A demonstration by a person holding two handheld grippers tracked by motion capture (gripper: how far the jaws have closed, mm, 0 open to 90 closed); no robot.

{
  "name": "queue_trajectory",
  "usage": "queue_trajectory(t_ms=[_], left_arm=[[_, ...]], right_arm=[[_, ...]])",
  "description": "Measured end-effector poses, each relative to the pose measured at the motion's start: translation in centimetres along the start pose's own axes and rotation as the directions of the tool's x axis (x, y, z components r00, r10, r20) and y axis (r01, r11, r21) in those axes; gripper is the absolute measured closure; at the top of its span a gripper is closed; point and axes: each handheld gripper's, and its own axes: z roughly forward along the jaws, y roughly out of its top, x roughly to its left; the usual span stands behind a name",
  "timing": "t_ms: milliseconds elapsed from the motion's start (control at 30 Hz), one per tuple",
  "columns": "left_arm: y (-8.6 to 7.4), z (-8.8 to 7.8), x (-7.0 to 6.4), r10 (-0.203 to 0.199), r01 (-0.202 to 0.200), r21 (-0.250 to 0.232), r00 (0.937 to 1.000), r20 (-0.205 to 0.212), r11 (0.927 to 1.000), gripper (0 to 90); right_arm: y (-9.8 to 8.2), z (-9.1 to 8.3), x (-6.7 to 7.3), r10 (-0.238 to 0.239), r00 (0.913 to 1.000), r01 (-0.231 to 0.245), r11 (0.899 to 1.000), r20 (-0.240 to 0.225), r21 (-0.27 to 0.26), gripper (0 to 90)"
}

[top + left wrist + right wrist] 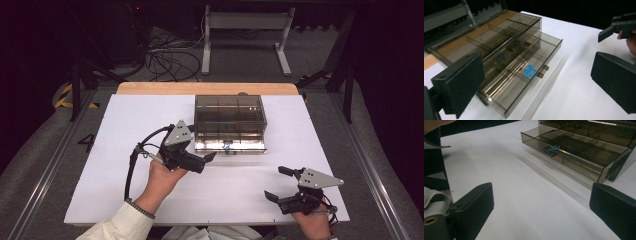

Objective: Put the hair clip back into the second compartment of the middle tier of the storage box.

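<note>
A smoked clear drawer box stands at the back middle of the white board. Its bottom drawer is pulled out a little. In a front compartment of that drawer lies a small blue star. My left gripper is open just left of the drawer's front, with its jaws wide apart and nothing between them. My right gripper is open near the front right of the board, well clear of the box. One of its fingers shows in the left gripper view.
The drawer has two small knobs on its front. A strip of the wooden tabletop shows behind the board. Cables and a white table frame are on the floor beyond. Bare board lies between the grippers.
</note>
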Motion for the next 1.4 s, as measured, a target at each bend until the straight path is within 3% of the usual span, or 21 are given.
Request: queue_trajectory(t_ms=[167,600,767,1033,1400], left_arm=[[-0.9,-1.9,0.2,-0.010,0.010,-0.028,1.0000,-0.002,0.9996,0.0],[-4.6,-6.0,1.1,-0.039,0.037,-0.046,0.9986,-0.036,0.9982,0.1],[-6.0,-7.2,0.7,-0.032,0.029,-0.065,0.9979,-0.055,0.9975,0.1],[-8.6,-8.7,0.1,-0.043,0.040,-0.043,0.9954,-0.085,0.9983,0.1],[-12.7,-10.1,0.0,-0.065,0.059,-0.057,0.9905,-0.121,0.9966,0.1]], right_arm=[[0.0,0.0,0.0,0.000,1.0000,0.000,1.000,0.002,0.001,6.4],[-0.1,0.1,0.0,0.001,1.0000,-0.001,1.000,0.005,0.000,6.0],[-0.1,0.2,0.0,-0.002,1.0000,0.002,1.000,0.006,0.003,5.9],[-0.1,0.1,-0.1,0.005,0.9999,-0.005,1.000,0.012,0.000,5.9],[-0.2,0.1,0.0,0.003,0.9999,-0.003,1.000,0.011,0.005,5.8]])
